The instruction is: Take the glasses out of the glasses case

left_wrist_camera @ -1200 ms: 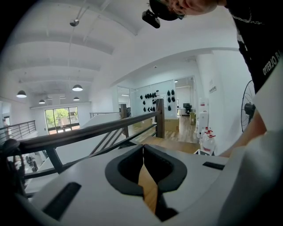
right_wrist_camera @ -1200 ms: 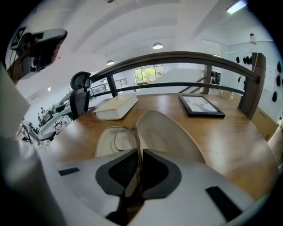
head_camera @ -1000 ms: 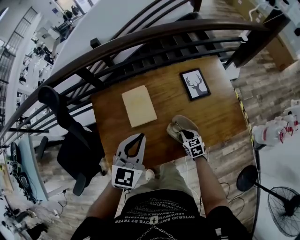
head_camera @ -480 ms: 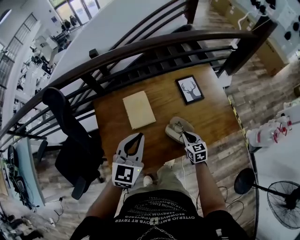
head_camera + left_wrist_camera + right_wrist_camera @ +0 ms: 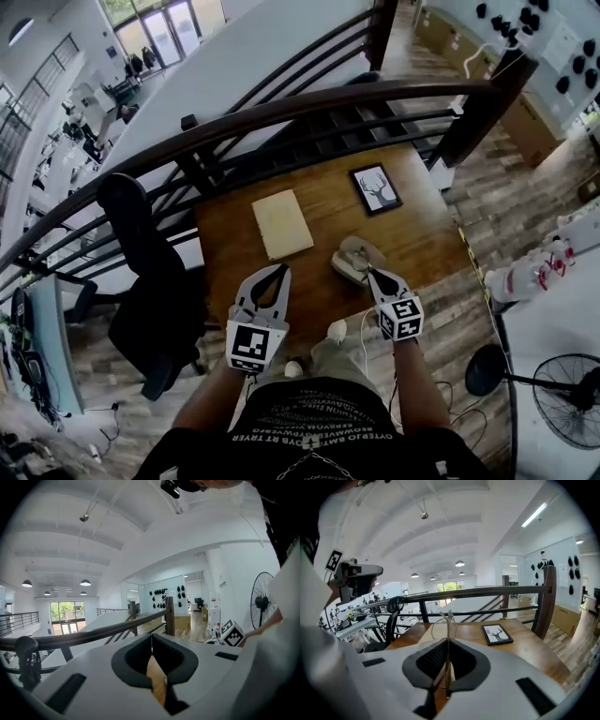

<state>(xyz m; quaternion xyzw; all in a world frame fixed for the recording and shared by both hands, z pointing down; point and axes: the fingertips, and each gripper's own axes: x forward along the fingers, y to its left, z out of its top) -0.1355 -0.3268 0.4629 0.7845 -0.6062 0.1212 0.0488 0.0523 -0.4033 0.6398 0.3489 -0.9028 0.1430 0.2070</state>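
- Your right gripper (image 5: 448, 640) has its jaws nearly together, pinched on the glasses (image 5: 442, 626). The thin wire frame stands upright between the pads, and one clear lens loops up past the tips.
- The glasses are out of the glasses case (image 5: 355, 259) and off the table (image 5: 427, 234), carried in that right gripper alone.
- From the head view, your right gripper (image 5: 371, 275) is held over the near edge of the table, its tips just at the near end of the glasses case.
- The glasses case lies on the wood near the table's front right. It looks open, with a darker inside showing, though it is too small in the head view to be sure.
- Your left gripper (image 5: 151, 635) has its jaws closed tip to tip with nothing between them; only a strip of table shows through the gap behind the tips.
- In the head view your left gripper (image 5: 279, 274) sits over the near left edge of the table, well apart from the glasses case.
- A beige pad (image 5: 282, 223) lies flat on the table beyond your left gripper.
- A framed picture (image 5: 375, 188) of a deer lies flat toward the far right corner, well apart from the beige pad.
- A dark railing (image 5: 281, 105) curves round the far side of the table.
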